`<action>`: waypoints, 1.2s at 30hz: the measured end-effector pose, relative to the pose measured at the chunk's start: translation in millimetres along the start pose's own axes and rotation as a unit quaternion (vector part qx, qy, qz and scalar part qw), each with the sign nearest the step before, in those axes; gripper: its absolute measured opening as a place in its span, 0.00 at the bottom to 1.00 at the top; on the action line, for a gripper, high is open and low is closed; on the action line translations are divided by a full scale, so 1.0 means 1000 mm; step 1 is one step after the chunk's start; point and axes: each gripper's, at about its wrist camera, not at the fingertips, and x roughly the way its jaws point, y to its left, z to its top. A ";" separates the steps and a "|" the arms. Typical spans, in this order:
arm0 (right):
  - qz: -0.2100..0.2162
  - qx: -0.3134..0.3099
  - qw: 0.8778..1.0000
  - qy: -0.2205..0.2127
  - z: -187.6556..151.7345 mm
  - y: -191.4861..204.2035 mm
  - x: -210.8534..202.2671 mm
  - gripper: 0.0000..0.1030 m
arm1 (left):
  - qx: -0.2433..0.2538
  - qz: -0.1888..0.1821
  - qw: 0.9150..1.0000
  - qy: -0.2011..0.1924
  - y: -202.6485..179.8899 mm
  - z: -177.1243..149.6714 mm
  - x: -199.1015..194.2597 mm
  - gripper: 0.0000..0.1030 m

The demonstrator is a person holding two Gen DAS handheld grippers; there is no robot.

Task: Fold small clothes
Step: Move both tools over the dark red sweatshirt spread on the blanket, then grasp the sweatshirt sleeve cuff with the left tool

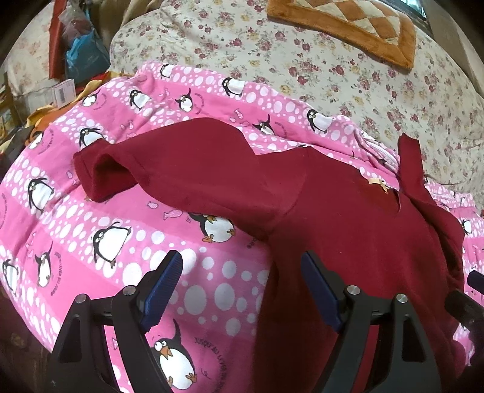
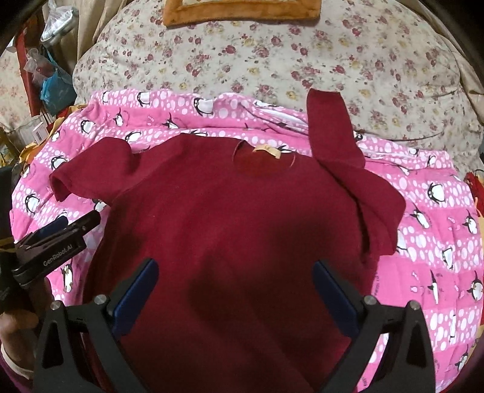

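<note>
A dark red top (image 2: 230, 211) lies spread on a pink penguin quilt (image 2: 438, 241). Both the left gripper (image 1: 242, 281) and right gripper (image 2: 234, 290) hover wide open, holding nothing.

Floral bed (image 2: 302, 54): pink penguin blanket (image 2: 438, 241), brown cushion (image 1: 348, 27) lying on it.

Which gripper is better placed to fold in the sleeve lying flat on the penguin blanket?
Left. The left gripper, open, hovers at the shirt's edge below that sleeve; the right gripper, open, sits over mid-shirt.
</note>
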 end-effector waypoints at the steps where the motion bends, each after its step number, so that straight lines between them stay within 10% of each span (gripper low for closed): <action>1: 0.002 0.001 1.000 0.001 0.001 0.002 0.002 1.00 | 0.000 0.002 1.000 0.002 0.000 0.000 0.001 0.60; 13: 0.036 0.015 0.999 0.010 0.008 0.027 0.026 1.00 | -0.025 0.028 0.999 0.003 0.019 0.006 0.008 0.60; 22: 0.144 0.068 0.986 0.049 0.014 0.038 0.013 1.00 | -0.039 0.049 0.998 0.005 0.033 0.010 0.010 0.60; 36: 0.110 0.051 0.992 0.044 0.011 0.027 0.028 1.00 | -0.203 0.104 0.973 -0.041 0.148 0.043 -0.011 0.60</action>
